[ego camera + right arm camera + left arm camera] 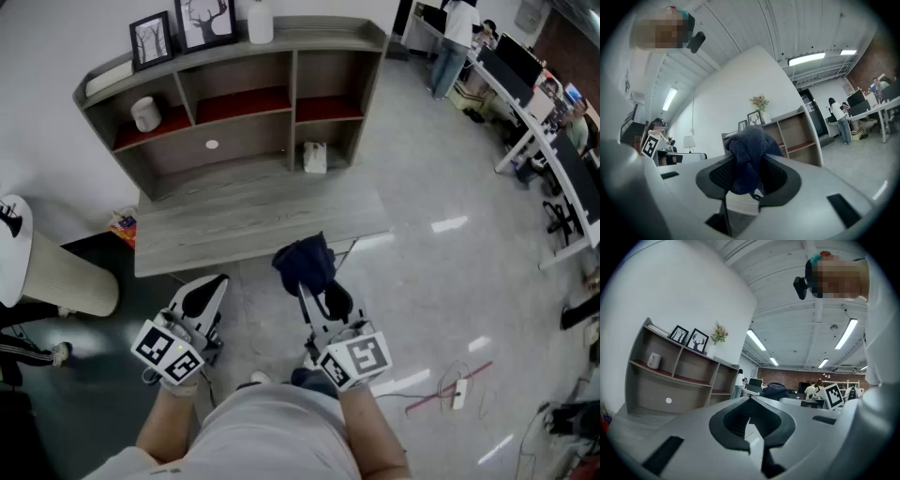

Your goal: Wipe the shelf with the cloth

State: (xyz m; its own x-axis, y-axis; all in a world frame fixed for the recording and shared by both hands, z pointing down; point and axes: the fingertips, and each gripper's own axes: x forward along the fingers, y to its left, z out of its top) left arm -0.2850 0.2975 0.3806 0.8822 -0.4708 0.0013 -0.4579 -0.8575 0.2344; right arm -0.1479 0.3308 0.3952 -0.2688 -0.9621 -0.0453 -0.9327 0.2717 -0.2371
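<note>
Cloth point(302, 261) bunched and pinched in jaws of right gripper point(314, 292), aimed at shelf point(234, 141) straight ahead, well apart beyond low bench point(253, 225); left gripper point(204, 292) alongside, jaws pressed together on nothing, slightly farther back

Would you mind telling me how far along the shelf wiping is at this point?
Done: the dark blue cloth is picked up, pinched in the right gripper. In hand: it is held in the air by the front edge of the low grey table, short of the shelf. The left gripper is shut and empty. Left: all the wiping, since the cloth touches no shelf board.
</note>
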